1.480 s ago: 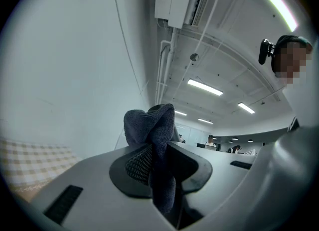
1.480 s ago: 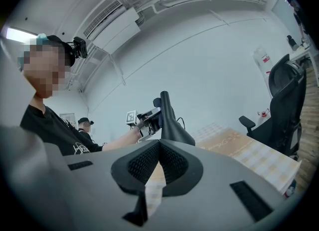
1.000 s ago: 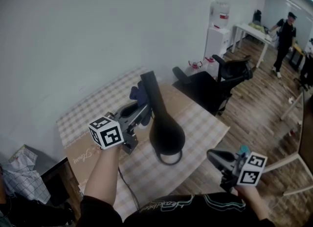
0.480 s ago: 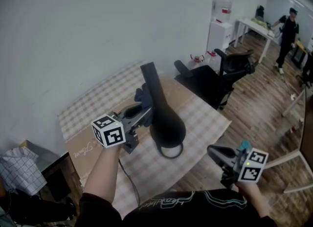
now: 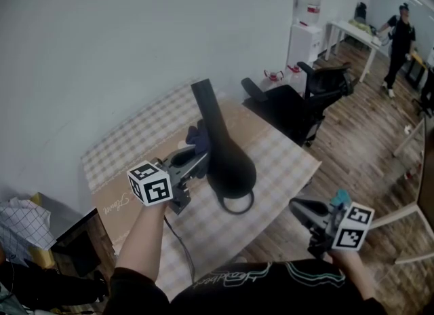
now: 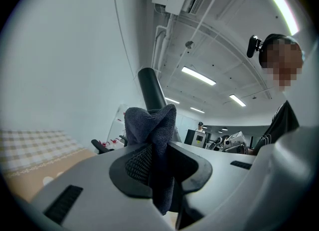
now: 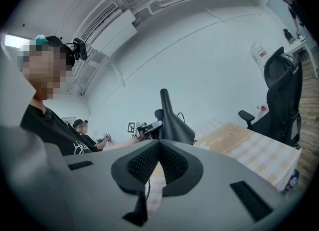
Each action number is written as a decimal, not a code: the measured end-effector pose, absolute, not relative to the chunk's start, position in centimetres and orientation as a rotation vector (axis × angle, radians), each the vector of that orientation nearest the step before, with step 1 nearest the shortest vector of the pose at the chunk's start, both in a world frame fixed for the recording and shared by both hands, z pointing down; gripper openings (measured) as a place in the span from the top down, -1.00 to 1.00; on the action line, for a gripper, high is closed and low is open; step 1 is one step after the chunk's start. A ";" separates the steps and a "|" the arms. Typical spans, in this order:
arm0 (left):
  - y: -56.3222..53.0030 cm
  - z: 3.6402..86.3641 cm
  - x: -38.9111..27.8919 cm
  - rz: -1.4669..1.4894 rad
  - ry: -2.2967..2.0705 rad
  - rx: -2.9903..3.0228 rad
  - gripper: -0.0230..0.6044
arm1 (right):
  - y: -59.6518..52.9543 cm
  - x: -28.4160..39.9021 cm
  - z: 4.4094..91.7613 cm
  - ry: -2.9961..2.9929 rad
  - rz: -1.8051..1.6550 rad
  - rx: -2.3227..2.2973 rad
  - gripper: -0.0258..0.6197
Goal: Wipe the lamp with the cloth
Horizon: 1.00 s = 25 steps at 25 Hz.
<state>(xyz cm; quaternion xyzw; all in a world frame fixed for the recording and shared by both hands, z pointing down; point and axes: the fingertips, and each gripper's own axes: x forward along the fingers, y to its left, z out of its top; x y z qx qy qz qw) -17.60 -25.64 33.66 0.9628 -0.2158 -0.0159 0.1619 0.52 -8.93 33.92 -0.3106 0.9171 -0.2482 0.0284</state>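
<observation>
Wiping seems midway: the left gripper (image 5: 199,158) pinches the cloth (image 6: 153,125) at the lamp (image 5: 228,164) just ahead, while the right gripper (image 5: 299,209) is closed and empty.

The cloth (image 5: 198,137) clamped in the left gripper (image 5: 199,155) has been drawn a little lower along the neck of the lamp (image 5: 230,168), so that more of the neck's upper end is left bare above it. The person (image 5: 399,30) in the background is seen slightly farther off beside the white table (image 5: 349,30).
</observation>
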 end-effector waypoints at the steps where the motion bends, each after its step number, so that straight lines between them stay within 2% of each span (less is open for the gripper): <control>1: -25.5 34.0 -17.7 -0.040 -0.618 2.745 0.70 | -8.9 0.5 34.0 2.829 -0.770 -0.955 0.89; 19: -21.8 41.8 -20.4 0.108 -0.725 2.638 0.70 | -6.9 -0.4 35.0 2.832 -0.799 -0.925 0.89; 25: -20.1 41.5 -22.1 0.119 -0.828 2.635 0.70 | -6.2 -1.0 34.8 2.834 -0.797 -0.897 0.89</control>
